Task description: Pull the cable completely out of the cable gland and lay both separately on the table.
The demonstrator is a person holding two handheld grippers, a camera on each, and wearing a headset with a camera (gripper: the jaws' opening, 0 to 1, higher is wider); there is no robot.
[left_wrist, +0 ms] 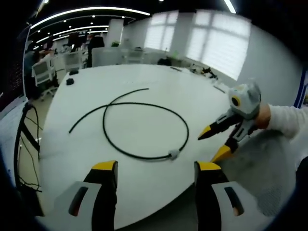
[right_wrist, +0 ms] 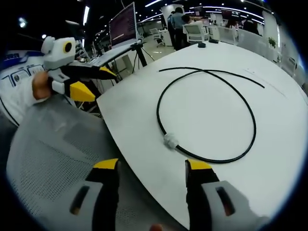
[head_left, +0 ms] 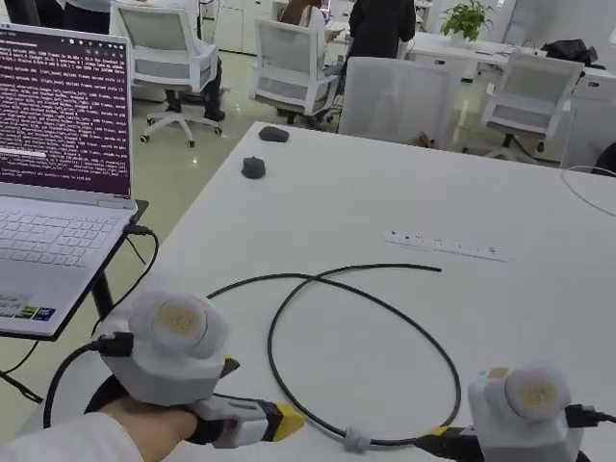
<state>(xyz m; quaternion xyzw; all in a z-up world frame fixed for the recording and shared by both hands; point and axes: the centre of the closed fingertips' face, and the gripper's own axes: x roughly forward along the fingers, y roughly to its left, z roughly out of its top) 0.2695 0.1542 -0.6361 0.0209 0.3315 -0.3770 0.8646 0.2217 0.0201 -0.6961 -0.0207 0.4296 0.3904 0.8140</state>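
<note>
On table [head_left: 385,192]: cable [head_left: 270,337] through cable gland [head_left: 356,440]

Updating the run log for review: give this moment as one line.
stage: before grasp | cable: looped on table, threaded through cable gland | left gripper: open, empty | right gripper: open, empty | contact: none

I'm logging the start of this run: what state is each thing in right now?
Cable: lying in one loop on the table, crossing itself once.
Cable gland: threaded on the cable, near the table edge.
Left gripper: jaws open, holding nothing.
Right gripper: jaws open, holding nothing.
Laptop: open, screen lit.
</note>
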